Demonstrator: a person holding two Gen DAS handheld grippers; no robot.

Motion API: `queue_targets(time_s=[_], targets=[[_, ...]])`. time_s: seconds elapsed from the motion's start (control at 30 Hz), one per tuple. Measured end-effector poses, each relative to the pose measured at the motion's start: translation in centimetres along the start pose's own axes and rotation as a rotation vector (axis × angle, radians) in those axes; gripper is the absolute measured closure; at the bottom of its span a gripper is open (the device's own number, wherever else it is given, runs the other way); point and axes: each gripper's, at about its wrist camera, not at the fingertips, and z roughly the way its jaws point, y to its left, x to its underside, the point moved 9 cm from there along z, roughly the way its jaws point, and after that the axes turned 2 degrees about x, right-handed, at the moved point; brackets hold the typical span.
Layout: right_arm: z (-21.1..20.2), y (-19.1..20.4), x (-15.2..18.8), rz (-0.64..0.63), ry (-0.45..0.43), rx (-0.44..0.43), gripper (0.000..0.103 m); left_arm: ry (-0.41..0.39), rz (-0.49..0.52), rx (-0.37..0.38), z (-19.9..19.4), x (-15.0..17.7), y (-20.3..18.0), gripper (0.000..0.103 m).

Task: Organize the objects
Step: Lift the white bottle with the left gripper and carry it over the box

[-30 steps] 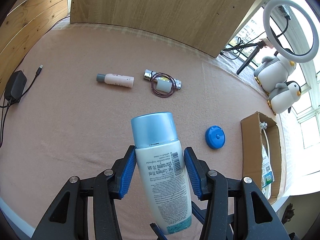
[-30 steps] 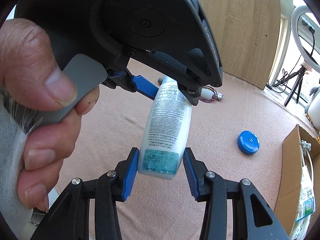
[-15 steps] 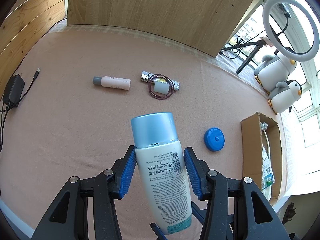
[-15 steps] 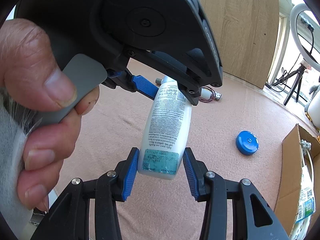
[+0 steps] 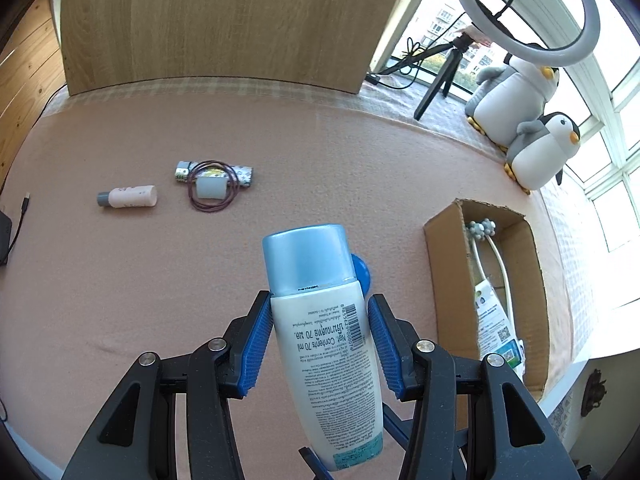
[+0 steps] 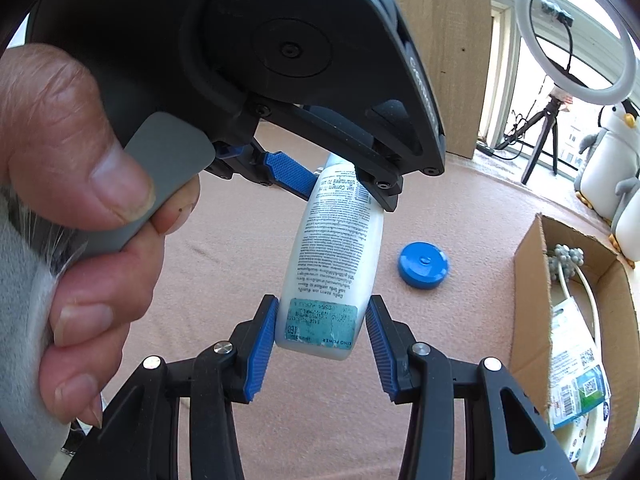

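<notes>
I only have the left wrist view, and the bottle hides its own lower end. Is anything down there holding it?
Observer: The right gripper brackets the base of the bottle. One pad touches it, but I cannot tell about the other.
Operator: And the blue thing peeking out behind the cap?
Observer: A round blue disc, lying flat on the pink cloth, apart from the cardboard box.
</notes>
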Motion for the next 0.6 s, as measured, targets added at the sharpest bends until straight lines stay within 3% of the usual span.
queue_targets(time_s=[0.4,0.43,0.6], targets=[[-5.5,-9.3,3.3,0.144,-0.018,0.135,0.062,0.055,0.178,0.074,3.8,1.1,-15.5,0.051],[-4.7,-11.4,3.1,0.157,-0.017,0.147,0.062,0.061,0.193,0.080,4.2,1.3,-16.6,0.051],[-6.3,-14.5,4.9,0.212,-0.015,0.196,0.062,0.086,0.250,0.103,5.8,2.1,-21.1,0.051]])
